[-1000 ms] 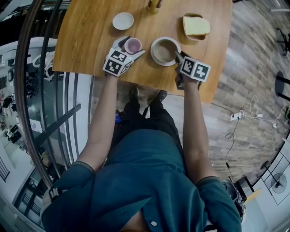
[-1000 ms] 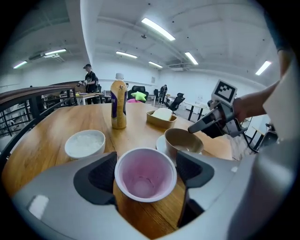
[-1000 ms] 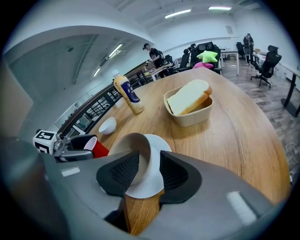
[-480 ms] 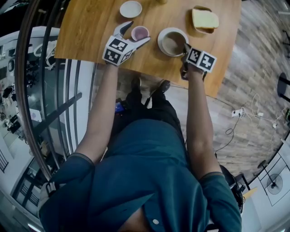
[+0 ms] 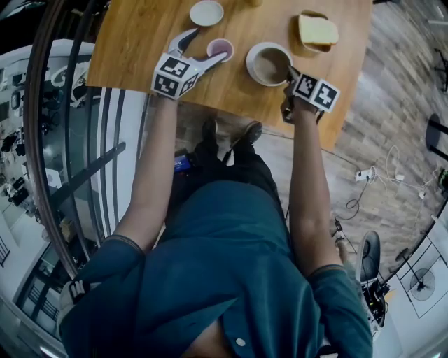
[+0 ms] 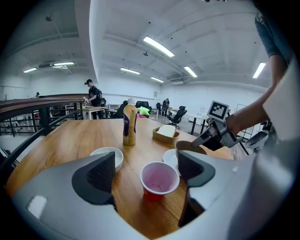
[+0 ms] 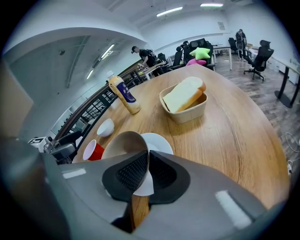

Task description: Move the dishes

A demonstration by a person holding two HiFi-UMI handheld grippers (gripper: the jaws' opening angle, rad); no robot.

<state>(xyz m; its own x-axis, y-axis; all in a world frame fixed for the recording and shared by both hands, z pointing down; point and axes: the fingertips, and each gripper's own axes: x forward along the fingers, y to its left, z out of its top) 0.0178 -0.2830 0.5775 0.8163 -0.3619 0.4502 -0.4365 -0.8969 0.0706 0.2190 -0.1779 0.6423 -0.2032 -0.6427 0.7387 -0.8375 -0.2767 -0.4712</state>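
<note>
A red cup (image 5: 220, 49) (image 6: 159, 180) stands on the wooden table (image 5: 140, 42). My left gripper (image 5: 208, 46) (image 6: 147, 171) is open, and the cup sits between its fingertips without touching either pad. A brown bowl (image 5: 268, 64) (image 7: 123, 143) rests on a white saucer (image 7: 158, 142) (image 6: 169, 159). My right gripper (image 5: 289, 72) (image 7: 145, 171) is shut on the near rim of that bowl. In the right gripper view the bowl looks tipped. A small white bowl (image 5: 206, 12) (image 6: 107, 157) stands beyond the cup.
A tray with bread (image 5: 317, 31) (image 7: 185, 103) sits at the far right of the table. A bottle (image 6: 130, 125) (image 7: 124, 96) stands behind the white bowl. A railing (image 5: 42, 140) runs along the left, and wood floor lies to the right.
My left gripper has drawn back from the red cup, which now sits at its fingertips rather than deep between the jaws. The right gripper keeps its hold on the bowl rim.
</note>
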